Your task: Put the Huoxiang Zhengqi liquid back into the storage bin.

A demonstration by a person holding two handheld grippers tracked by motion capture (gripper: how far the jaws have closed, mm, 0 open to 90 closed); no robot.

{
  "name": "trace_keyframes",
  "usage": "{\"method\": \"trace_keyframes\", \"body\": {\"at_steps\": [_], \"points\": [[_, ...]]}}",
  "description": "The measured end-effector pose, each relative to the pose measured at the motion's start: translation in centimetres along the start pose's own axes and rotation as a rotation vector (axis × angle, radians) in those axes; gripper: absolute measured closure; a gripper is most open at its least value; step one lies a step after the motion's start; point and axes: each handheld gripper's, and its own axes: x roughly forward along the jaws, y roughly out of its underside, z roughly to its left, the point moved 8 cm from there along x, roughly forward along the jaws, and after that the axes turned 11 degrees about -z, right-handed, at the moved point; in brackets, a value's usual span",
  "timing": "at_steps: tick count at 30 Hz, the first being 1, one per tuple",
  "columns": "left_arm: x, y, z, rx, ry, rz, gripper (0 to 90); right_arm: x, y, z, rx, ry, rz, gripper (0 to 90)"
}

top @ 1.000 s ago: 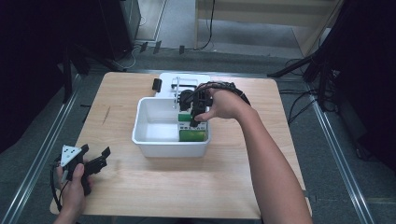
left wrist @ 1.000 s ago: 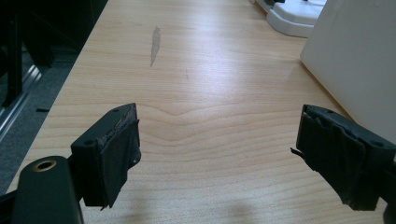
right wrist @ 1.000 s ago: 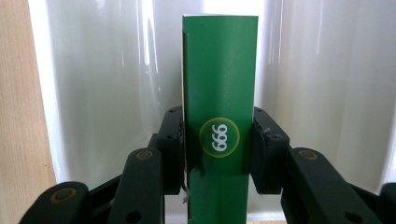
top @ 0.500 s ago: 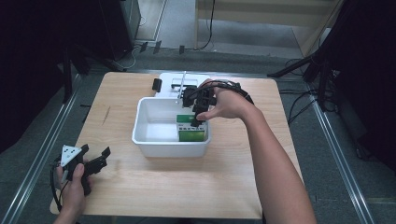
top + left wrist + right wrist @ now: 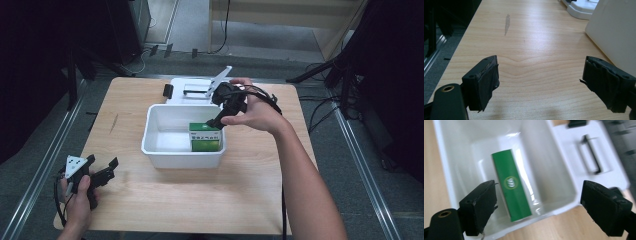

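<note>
right gripper (image 5: 539, 205) jaws just opened, empty, above green box (image 5: 512, 195), bin (image 5: 444, 170) edges cropped

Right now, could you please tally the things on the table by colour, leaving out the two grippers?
White: 2, the tub and the flat lid-like tray behind it.
Green: 1, the box standing in the tub.
Black: 1, the small block by the tray's left edge.
Total: 4

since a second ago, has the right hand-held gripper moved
Yes. The right hand-held gripper has lifted off the green cardboard box, drawing back toward the white plastic bin's right rim, its jaws just opening, nothing between them.
</note>
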Motion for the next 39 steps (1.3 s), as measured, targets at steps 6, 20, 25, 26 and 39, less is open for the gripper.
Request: {"method": "trace_keyframes", "body": {"at_steps": [6, 20, 25, 26, 39], "points": [[0.0, 0.0, 0.0, 0.001, -0.003, 0.001, 14.0, -2.4, 1.8, -1.0, 0.129, 0.093, -0.14, 5.9], [0.0, 0.0, 0.0, 0.004, -0.006, 0.005, 14.0, -5.9, 8.6, -0.7, 0.286, 0.27, -0.34, 0.0], [0.0, 0.0, 0.0, 0.004, -0.008, 0.005, 14.0, -6.7, 11.1, -0.6, 0.344, 0.356, -0.39, 0.0], [0.0, 0.0, 0.0, 0.004, -0.009, 0.004, 14.0, -6.9, 11.6, -0.5, 0.36, 0.368, -0.401, 0.0], [0.0, 0.0, 0.0, 0.006, -0.01, 0.003, 14.0, -7.7, 17.6, 0.8, 0.466, 0.49, -0.444, 0.0]]}}
